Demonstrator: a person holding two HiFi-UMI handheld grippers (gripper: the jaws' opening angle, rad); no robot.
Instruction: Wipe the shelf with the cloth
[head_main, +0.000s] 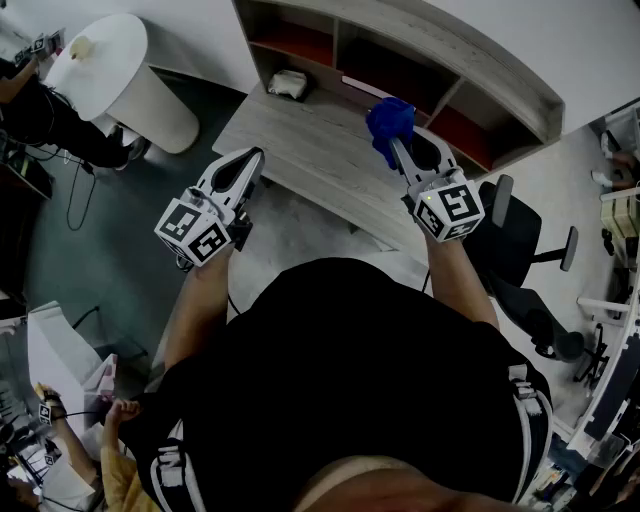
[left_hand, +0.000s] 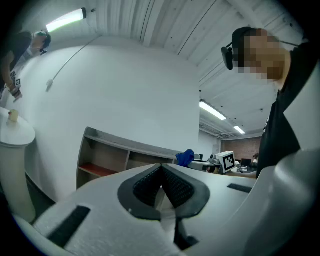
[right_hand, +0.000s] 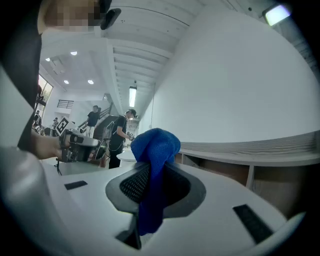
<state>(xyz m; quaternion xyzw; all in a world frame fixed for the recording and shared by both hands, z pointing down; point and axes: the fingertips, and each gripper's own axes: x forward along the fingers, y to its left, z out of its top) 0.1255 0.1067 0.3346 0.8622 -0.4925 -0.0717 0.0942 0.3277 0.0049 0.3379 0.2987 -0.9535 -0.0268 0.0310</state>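
A curved wooden shelf unit (head_main: 420, 40) with a grey top and reddish compartment floors stands behind a grey desk (head_main: 300, 140). My right gripper (head_main: 395, 135) is shut on a bunched blue cloth (head_main: 388, 120), held above the desk in front of the shelf's middle compartments. In the right gripper view the blue cloth (right_hand: 155, 150) bulges out between the closed jaws, with the shelf (right_hand: 250, 150) to the right. My left gripper (head_main: 243, 165) hovers over the desk's near left edge, shut and holding nothing. In the left gripper view the shelf (left_hand: 115, 155) lies ahead of its closed jaws.
A crumpled white object (head_main: 288, 84) lies on the desk near the shelf's left compartment. A white round pedestal table (head_main: 120, 70) stands to the left. A black office chair (head_main: 520, 250) sits at the right. Other people work at the left edge and far right.
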